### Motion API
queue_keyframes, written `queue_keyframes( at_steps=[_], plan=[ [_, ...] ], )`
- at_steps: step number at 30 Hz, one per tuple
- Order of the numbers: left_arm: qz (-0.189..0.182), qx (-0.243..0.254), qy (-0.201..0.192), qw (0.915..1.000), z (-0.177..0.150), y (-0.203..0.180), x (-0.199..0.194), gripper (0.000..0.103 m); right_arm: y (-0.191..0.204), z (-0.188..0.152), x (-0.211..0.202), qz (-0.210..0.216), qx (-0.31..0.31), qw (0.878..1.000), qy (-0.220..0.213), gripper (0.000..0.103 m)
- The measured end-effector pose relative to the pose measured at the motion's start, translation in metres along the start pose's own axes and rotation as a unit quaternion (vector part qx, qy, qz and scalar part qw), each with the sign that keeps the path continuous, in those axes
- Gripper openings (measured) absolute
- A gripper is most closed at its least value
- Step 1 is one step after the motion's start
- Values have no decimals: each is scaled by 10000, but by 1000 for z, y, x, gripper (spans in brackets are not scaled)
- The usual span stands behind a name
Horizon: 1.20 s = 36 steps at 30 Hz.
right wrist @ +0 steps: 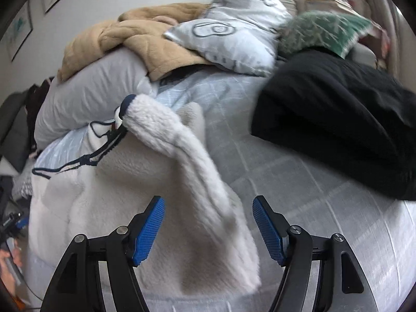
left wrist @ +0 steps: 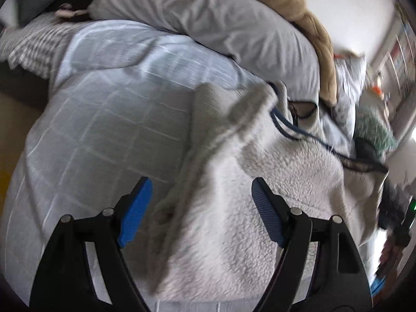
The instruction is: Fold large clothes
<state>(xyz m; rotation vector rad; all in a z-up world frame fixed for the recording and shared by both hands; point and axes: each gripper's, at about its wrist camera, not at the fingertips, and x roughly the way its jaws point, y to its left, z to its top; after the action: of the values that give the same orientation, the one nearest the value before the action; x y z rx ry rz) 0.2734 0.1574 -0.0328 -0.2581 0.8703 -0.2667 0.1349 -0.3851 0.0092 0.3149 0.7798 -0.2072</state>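
Blue-padded and spread wide, your left gripper (left wrist: pixel 201 213) hovers above the fleece jacket (left wrist: pixel 234 195), nothing pinched between its pads (left wrist: pixel 135 213). Your right gripper (right wrist: pixel 208 230) stands just as wide over the same cream garment, its pads clear of the pile. Both tools tilt downward toward the bed (right wrist: pixel 299 182), whose pale checked cover carries everything. The jacket lies near the bed's front edge, its body bunched below your grippers and its navy-trimmed opening (right wrist: pixel 85 160) facing the pillows. One sleeve (right wrist: pixel 176 150) is folded across the body; in the right wrist view its long axis runs diagonally from just ahead of your right gripper up and left, ending in a dark cuff (right wrist: pixel 127 101) that points toward the grey pillow (right wrist: pixel 91 96). A tan blanket (right wrist: pixel 124 36) drapes over that pillow. A black garment (right wrist: pixel 338 119) sits toward the bed's right side, apart from the jacket. Motion blur softens both views.
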Motion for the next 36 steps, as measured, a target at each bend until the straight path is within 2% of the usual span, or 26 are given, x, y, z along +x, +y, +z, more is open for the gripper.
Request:
queue_keyframes(
  at_steps=[3, 5, 7, 8, 9, 10, 11, 12, 14, 18, 20, 23, 26, 29, 32, 33, 34, 36],
  plan=[
    [245, 501, -7, 9984, 10, -18, 16, 79, 17, 13, 18, -169, -370, 9992, 47, 72],
    [253, 692, -18, 9973, 20, -25, 25, 79, 27, 24, 28, -260, -579, 9980, -41, 72],
    [234, 837, 46, 9962, 31, -30, 36, 71, 33, 32, 39, -221, -647, 9976, -145, 71],
    [184, 876, 120, 9959, 36, -32, 41, 47, 35, 36, 46, -178, -630, 9977, -159, 68],
    [78, 869, 262, 9958, 42, -34, 48, 11, 37, 37, 51, -144, -620, 9978, -156, 50],
    [31, 865, 289, 9958, 45, -37, 50, 12, 39, 39, 58, -126, -619, 9979, -152, 16],
    [48, 911, 118, 9958, 49, -41, 46, 12, 41, 41, 60, -173, -600, 9978, -235, 13],
    [74, 1047, -231, 9942, 53, -49, 35, 12, 41, 42, 56, -238, -517, 9970, -521, 12],
    [78, 1078, -682, 9918, 65, -58, 19, 12, 42, 51, 49, -272, -271, 9946, -968, 12],
    [286, 900, -1504, 9841, 107, -73, 2, 12, 56, 92, 49, -590, -114, 9863, -1539, 12],
    [423, 799, -1664, 9819, 129, -78, 8, 12, 63, 117, 57, -694, -15, 9829, -1703, 12],
    [807, 860, -1766, 9772, 153, -88, 38, 12, 73, 143, 78, -900, 25, 9802, -1762, 12],
    [1192, 1007, -1663, 9736, 164, -91, 84, 13, 85, 159, 119, -1236, -148, 9786, -1640, 12],
    [1379, 1066, -1417, 9745, 164, -79, 130, 13, 85, 163, 168, -1418, -272, 9807, -1315, 12],
    [1519, 1084, -905, 9783, 156, -66, 177, 14, 75, 160, 217, -1410, -247, 9868, -755, 12],
    [1475, 1017, -536, 9824, 154, -60, 194, 15, 68, 158, 239, -1376, -211, 9897, -334, 13],
    [1456, 976, -426, 9836, 155, -57, 200, 16, 66, 158, 252, -1375, -213, 9902, -89, 14],
    [1515, 951, -468, 9828, 158, -55, 199, 23, 67, 159, 270, -1444, -294, 9886, 295, 16]
  ],
)
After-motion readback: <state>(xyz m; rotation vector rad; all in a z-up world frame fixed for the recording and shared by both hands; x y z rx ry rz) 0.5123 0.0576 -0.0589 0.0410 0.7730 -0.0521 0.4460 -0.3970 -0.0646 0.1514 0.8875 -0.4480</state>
